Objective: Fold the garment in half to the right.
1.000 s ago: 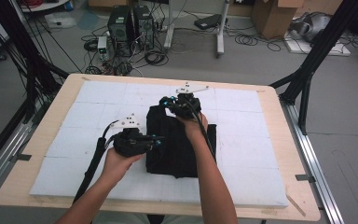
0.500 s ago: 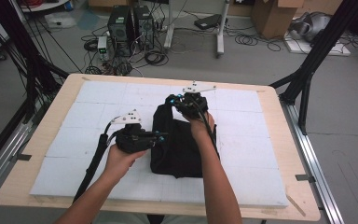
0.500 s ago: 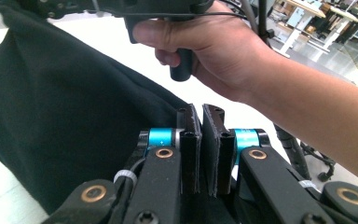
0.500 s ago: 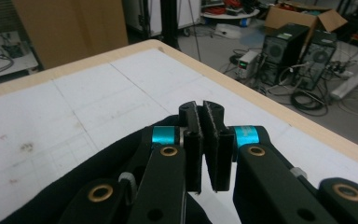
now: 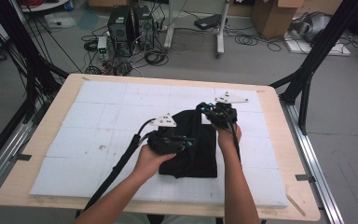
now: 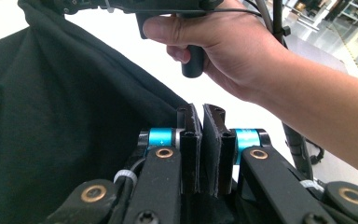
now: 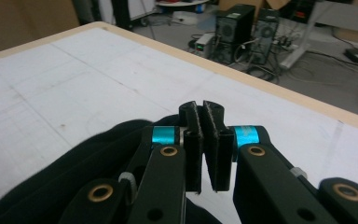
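Centre of the high frame, the black garment (image 5: 198, 147) lies half-folded on the white foam mat (image 5: 98, 116). Left gripper (image 5: 170, 140) and right gripper (image 5: 221, 114) each look pinched shut on its cloth. Better to keep both edges level and taut while laying it over.

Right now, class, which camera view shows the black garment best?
The high view: the whole black garment lies folded on the white mat, between both hand-held grippers. The left gripper view shows a raised dark fold up close; the right gripper view catches a bunched edge below the jaws.
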### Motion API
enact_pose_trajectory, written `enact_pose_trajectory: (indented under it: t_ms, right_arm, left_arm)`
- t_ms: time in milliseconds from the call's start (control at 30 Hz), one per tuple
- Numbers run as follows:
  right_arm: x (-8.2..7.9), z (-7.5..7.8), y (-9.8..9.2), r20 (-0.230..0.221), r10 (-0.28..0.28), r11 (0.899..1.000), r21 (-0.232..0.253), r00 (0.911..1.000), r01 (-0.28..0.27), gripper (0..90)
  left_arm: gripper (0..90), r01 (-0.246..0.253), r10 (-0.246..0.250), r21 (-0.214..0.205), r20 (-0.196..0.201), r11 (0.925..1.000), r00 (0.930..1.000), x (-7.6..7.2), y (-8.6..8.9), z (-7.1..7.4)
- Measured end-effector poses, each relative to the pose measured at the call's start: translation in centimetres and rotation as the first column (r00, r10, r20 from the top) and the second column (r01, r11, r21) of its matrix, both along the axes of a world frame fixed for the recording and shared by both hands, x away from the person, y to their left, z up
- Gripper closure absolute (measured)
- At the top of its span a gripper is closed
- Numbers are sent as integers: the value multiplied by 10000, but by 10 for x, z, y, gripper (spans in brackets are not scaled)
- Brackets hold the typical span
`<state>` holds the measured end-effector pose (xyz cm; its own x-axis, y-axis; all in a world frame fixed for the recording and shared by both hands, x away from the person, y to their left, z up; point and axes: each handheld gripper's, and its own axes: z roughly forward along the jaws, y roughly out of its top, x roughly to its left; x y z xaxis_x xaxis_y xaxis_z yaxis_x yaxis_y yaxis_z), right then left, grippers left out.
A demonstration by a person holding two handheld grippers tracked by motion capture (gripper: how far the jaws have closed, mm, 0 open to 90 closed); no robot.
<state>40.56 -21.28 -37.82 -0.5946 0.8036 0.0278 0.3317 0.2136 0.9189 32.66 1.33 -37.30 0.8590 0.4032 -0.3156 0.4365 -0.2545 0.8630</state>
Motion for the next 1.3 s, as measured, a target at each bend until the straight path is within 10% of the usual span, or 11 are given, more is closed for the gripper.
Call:
enact_pose_trajectory:
  t_ms: [300, 433, 633, 933, 1100, 1300]
  right_arm:
    - [-4, -26, -27, -622, -423, 9990, -186, 9972, 413, 860]
    - [-8, -33, -36, -1101, -712, 9973, 81, 9914, 725, 658]
    - [-36, -24, -49, -678, -1233, 9913, 385, 9900, 1261, 477]
    - [-93, -51, -33, -1708, -675, 9977, -151, 9830, 659, 513]
    - [-91, -60, -30, -2638, -611, 9981, -52, 9626, 619, 868]
    - [-106, -59, -40, -2883, -879, 9961, -247, 9535, 843, 889]
  left_arm:
    - [821, 260, -240, 600, -347, 9979, 9991, 2, -33, -22]
    - [570, 41, -40, 564, -16, 9984, 10000, 2, -26, -26]
    - [322, -894, 874, 170, 958, 9958, 9916, -2, 24, -30]
    - [214, -2843, 2798, 117, 1426, 9587, 9494, -5, 113, -50]
    - [214, -3331, 3259, 352, 1336, 9422, 9359, -8, 148, -56]
    - [221, -3635, 3555, 309, 1473, 9311, 9230, -15, 179, -56]
